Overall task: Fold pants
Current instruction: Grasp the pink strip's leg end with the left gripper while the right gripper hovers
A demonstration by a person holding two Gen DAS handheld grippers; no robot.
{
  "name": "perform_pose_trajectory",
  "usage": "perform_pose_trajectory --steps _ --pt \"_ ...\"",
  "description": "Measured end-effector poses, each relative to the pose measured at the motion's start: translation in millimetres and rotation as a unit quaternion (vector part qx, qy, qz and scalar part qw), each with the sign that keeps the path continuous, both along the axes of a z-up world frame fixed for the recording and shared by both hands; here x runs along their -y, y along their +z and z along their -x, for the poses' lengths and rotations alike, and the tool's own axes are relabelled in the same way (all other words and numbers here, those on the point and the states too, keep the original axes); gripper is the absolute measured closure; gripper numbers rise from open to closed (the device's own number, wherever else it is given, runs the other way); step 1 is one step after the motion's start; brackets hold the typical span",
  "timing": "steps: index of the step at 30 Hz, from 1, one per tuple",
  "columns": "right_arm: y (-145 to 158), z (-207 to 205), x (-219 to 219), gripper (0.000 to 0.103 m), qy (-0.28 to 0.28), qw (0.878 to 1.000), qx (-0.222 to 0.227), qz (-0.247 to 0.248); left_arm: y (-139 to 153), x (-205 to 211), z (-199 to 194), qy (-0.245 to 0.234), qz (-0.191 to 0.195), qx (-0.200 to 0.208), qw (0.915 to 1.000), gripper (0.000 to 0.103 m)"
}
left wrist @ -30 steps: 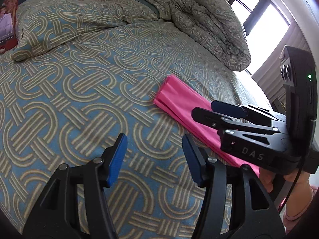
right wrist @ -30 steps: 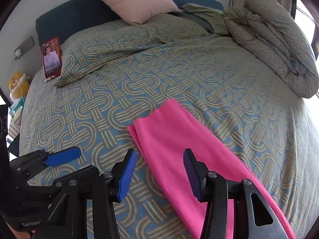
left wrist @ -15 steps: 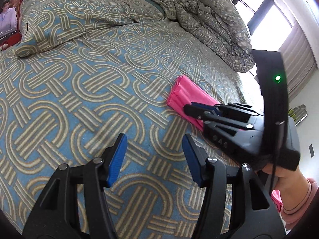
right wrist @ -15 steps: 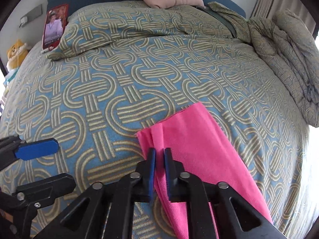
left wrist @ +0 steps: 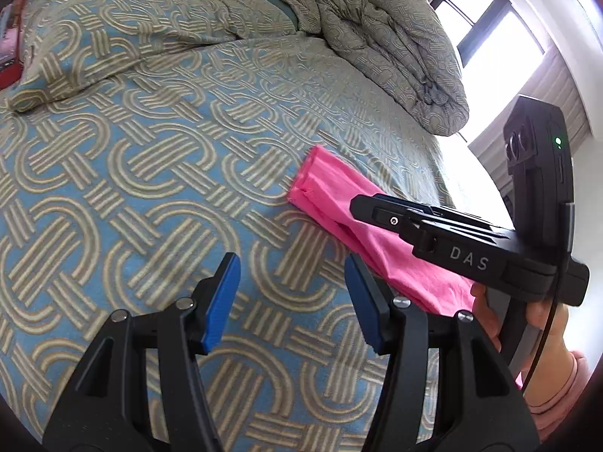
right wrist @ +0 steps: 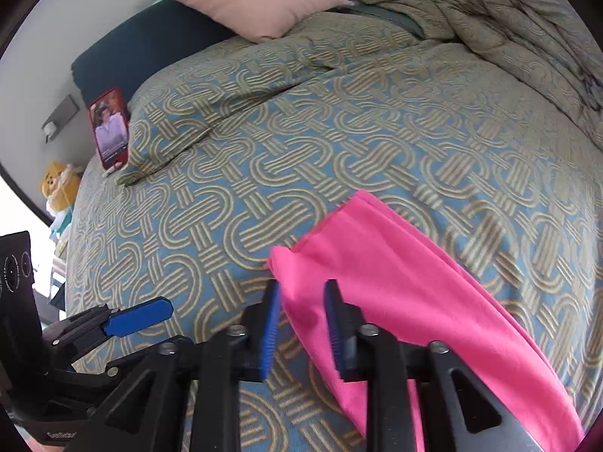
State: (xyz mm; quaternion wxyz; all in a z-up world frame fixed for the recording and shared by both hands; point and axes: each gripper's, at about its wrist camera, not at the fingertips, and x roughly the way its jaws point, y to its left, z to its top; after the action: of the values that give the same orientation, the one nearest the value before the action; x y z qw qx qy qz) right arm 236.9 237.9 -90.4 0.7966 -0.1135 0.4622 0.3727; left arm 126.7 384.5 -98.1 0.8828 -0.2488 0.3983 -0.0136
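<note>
So the pink pants lie on the bedspread as a long strip, running away from the near edge toward the middle. The right gripper sits right at the far end, jaws opening with the corner between them. The left gripper is well off to the side, spread and empty.

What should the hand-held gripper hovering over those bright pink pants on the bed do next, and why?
Probably close again on the near end of the long pink folded pants. The right hand-held gripper straddles that edge with its jaws opening and the cloth between them unpinched, while the left hand-held gripper hangs open over bare patterned bedspread.
</note>
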Motion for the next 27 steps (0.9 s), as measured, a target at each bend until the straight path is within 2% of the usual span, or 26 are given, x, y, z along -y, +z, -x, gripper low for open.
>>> perform_pose_trajectory --steps 3,8,12,14,15,17,19,22,27 --pt "6.4 1.0 16.9 0.075 -0.035 0.999 0.020 0.027 -3.0 6.2 -14.3 -0.026 0.034 -0.002 0.9991 0.044" --pt "15.8 0.9 78.4 0.075 -0.095 0.995 0.006 0.037 -14.6 14.7 -51.0 -0.060 0.111 -0.021 0.9917 0.044" --pt "22.2 10.3 137.0 0.074 -0.149 0.988 0.004 0.042 -26.5 14.6 -76.2 -0.048 0.151 -0.050 0.9861 0.046" --pt "21.1 15.4 159.6 0.074 -0.161 0.986 -0.001 0.049 -29.1 12.1 -82.6 -0.035 0.171 -0.056 0.9830 0.056" --pt "19.3 17.0 166.7 0.074 -0.163 0.985 -0.003 0.054 -30.2 11.2 -85.6 -0.029 0.178 -0.061 0.9816 0.069" --pt "14.3 19.2 178.1 0.074 -0.166 0.984 -0.006 0.066 -31.3 12.0 -89.0 -0.017 0.173 -0.073 0.9820 0.095" --pt "9.5 18.6 189.1 0.074 -0.174 0.982 -0.019 0.066 -28.8 16.3 -87.3 -0.012 0.165 -0.073 0.9835 0.095" --pt "1.6 15.8 197.0 0.074 -0.182 0.981 -0.044 0.046 -19.4 23.0 -85.6 -0.012 0.128 -0.066 0.9895 0.095" --pt "-18.5 11.8 195.9 0.074 -0.184 0.979 -0.064 0.063 -4.6 36.0 -87.0 -0.019 0.072 -0.053 0.9958 0.095"
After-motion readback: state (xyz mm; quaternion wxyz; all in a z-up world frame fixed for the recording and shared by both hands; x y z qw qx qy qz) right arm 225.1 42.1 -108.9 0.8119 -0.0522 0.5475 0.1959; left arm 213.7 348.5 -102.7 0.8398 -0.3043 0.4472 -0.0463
